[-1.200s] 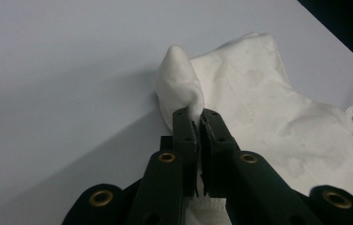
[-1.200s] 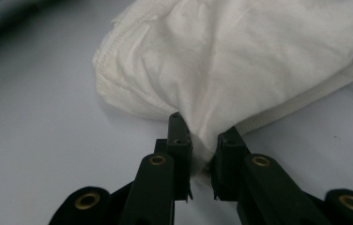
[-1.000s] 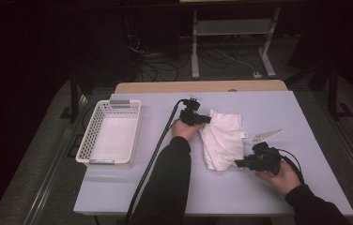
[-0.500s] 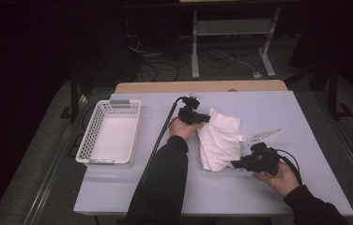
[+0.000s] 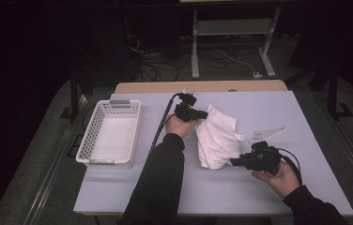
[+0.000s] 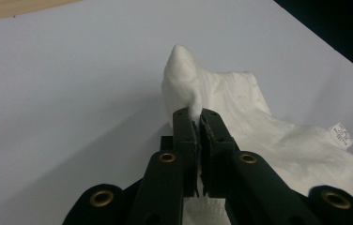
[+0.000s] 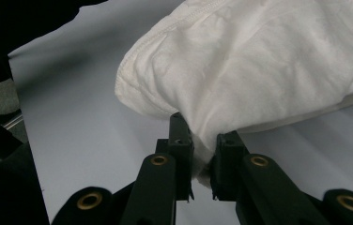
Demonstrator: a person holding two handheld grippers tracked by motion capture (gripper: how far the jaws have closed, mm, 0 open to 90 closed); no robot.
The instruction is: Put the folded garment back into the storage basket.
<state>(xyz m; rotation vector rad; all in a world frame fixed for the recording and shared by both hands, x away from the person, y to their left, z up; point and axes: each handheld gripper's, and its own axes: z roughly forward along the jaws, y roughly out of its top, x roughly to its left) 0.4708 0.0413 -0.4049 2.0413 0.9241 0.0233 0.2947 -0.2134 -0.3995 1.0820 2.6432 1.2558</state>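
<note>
A white cloth (image 5: 218, 137) with a small label lies crumpled in the middle of the pale table (image 5: 268, 108). My left gripper (image 5: 203, 114) is shut on the cloth's far left corner; in the left gripper view the cloth (image 6: 240, 112) rises in a peak from between the black jaws of that gripper (image 6: 198, 123). My right gripper (image 5: 234, 162) is shut on the cloth's near right edge. In the right gripper view a thick fold of cloth (image 7: 259, 65) is pinched by the gripper (image 7: 203, 143) and bulges above it.
A white plastic basket (image 5: 92, 136) stands on the table's left side. A wooden strip (image 5: 203, 86) runs along the far edge. Beyond the table are a metal stand (image 5: 231, 28) and cables on a dark floor.
The left gripper has lifted a little with its corner of the cloth, so the cloth stands up more on that side. The right gripper has barely moved.
</note>
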